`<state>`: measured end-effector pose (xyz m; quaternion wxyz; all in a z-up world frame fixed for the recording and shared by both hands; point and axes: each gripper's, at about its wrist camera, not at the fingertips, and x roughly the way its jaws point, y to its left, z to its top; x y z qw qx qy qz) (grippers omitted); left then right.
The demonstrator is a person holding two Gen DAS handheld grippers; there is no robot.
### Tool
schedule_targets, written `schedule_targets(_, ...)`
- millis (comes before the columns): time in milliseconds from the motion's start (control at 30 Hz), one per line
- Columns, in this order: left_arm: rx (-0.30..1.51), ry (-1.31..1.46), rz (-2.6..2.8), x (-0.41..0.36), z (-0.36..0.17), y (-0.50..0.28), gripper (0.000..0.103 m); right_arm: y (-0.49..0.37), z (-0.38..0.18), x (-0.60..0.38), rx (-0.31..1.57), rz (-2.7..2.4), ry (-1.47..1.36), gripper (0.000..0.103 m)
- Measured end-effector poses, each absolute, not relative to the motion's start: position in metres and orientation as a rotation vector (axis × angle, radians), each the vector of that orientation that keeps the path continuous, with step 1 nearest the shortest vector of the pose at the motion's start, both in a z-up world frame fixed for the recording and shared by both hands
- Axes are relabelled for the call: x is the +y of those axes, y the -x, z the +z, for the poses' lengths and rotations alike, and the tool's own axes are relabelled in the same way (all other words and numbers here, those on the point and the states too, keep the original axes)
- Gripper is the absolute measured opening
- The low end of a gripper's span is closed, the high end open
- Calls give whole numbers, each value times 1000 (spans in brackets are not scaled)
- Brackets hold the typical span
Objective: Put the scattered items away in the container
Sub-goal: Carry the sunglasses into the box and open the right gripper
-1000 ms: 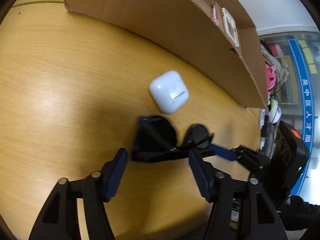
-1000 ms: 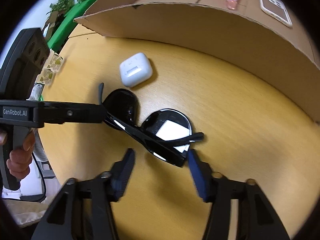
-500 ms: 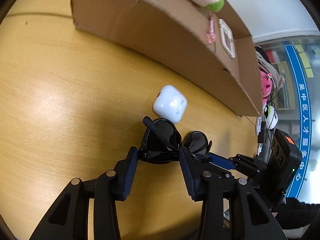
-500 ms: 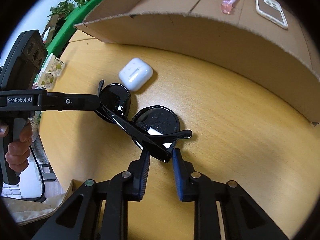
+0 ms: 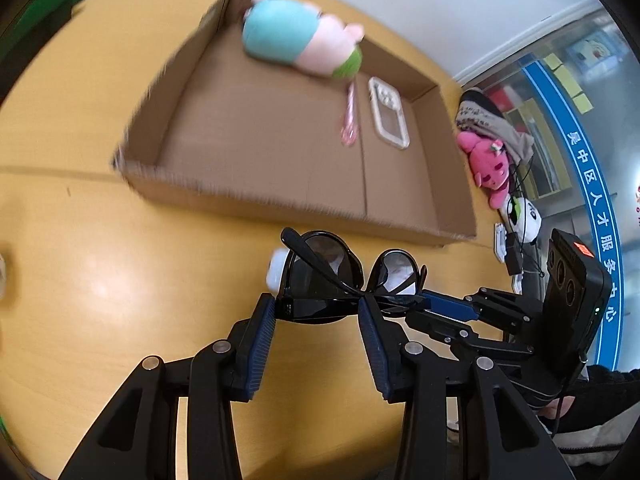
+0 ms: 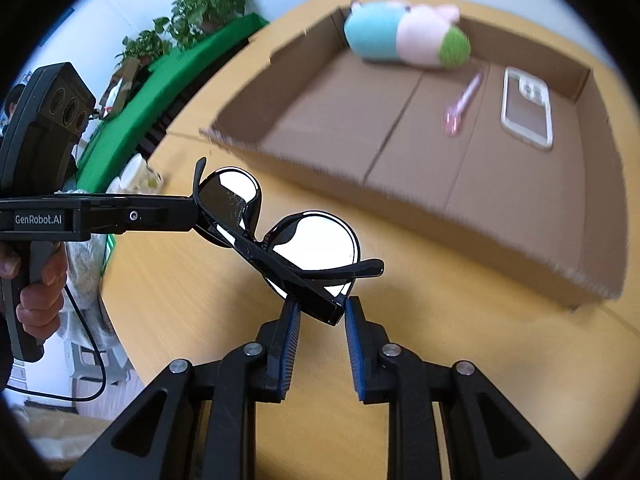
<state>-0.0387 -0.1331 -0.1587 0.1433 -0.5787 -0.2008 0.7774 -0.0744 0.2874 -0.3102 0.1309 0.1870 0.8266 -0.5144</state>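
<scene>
Sunglasses [image 5: 340, 284], black, folded: formerly flat on the wooden table [image 5: 100, 300], now lifted clear of it and carried in the air between both tools, short of the near wall of the cardboard box [image 5: 280, 152]. Left gripper [image 5: 316, 320]: jaws clamped across one lens end of the frame. Right gripper [image 6: 320, 312]: jaws pinched on the opposite hinge corner. White earbud case [image 5: 276, 272]: on the table, mostly hidden behind the left lens, not yet collected. Box contents: plush toy [image 5: 296, 46] at the far wall, pink pen-like item [image 5: 349, 120], clear phone case [image 5: 388, 114]. Handling note: the two grips probably need to travel together at one height, since any twist between them would strain the hinges; judged best to clear the near wall, lower onto bare cardboard in front of the pen and case, then release both ends together.
</scene>
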Motion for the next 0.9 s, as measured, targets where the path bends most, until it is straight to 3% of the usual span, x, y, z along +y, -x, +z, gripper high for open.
schedule_targets(400, -494, 1515, 2359, -154, -103, 87, 45, 47, -333, 223, 2382, -1379, -325, 22)
schedule_targets(900, -464, 1466, 2364, -185, -113, 170, 45, 74, -368, 149, 2417, -1306, -150, 22)
